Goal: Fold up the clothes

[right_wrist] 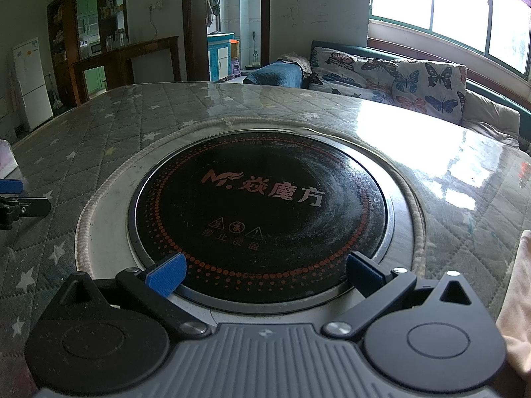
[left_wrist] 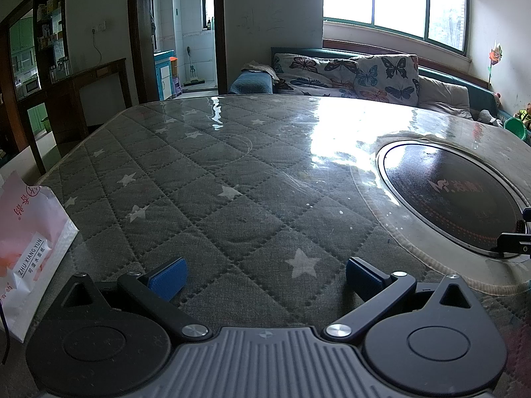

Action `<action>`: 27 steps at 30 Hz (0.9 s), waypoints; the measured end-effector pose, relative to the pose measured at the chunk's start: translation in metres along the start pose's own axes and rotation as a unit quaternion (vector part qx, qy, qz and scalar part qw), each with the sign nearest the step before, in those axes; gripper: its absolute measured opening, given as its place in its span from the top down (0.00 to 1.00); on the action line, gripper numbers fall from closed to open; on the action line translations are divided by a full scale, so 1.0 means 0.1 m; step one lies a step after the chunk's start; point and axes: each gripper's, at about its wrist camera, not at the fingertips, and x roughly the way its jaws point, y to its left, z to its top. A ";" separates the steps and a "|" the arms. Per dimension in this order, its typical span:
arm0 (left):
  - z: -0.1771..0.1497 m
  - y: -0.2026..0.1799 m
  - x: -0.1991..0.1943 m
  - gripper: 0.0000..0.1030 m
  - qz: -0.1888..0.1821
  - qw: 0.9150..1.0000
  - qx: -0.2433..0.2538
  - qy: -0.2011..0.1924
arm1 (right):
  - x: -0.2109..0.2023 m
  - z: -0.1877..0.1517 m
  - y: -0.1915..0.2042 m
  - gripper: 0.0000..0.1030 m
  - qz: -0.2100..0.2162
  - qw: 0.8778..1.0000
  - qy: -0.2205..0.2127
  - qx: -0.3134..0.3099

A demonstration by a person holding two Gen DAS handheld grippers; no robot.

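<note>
On the desk point(left_wrist: 205, 199), under a clear sheet: grey quilted star-print cover, bare ahead of my left gripper point(left_wrist: 264, 273). Jaws spread wide, nothing between them. Right gripper point(right_wrist: 265, 273): jaws likewise spread and empty, poised over the round black hotplate point(right_wrist: 262, 219) set into the desk. Tissue pack point(left_wrist: 30, 248): one, at the left edge. Clothes: one pale cream fabric point(right_wrist: 517, 298) only, glimpsed at the far right edge of the right wrist view, lying beside my right gripper; its kind I cannot tell. Progress, as I judge it: no fold started, garment ungrasped; fetching, spreading and folding all remain.
</note>
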 end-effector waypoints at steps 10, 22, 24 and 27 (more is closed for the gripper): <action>0.00 0.00 -0.01 0.00 0.000 1.000 0.000 0.000 | 0.02 0.00 0.01 0.00 0.000 1.000 0.000 0.000; 0.01 0.00 0.01 0.00 0.000 1.000 0.001 0.000 | 0.04 0.00 0.02 0.00 0.000 1.000 -0.001 0.000; 0.01 0.00 0.01 0.00 0.001 1.000 0.001 0.000 | 0.05 0.00 0.02 0.00 0.000 1.000 -0.001 0.000; 0.01 -0.01 0.01 0.00 0.003 1.000 0.002 0.000 | 0.05 0.00 0.03 0.00 0.000 1.000 -0.001 0.000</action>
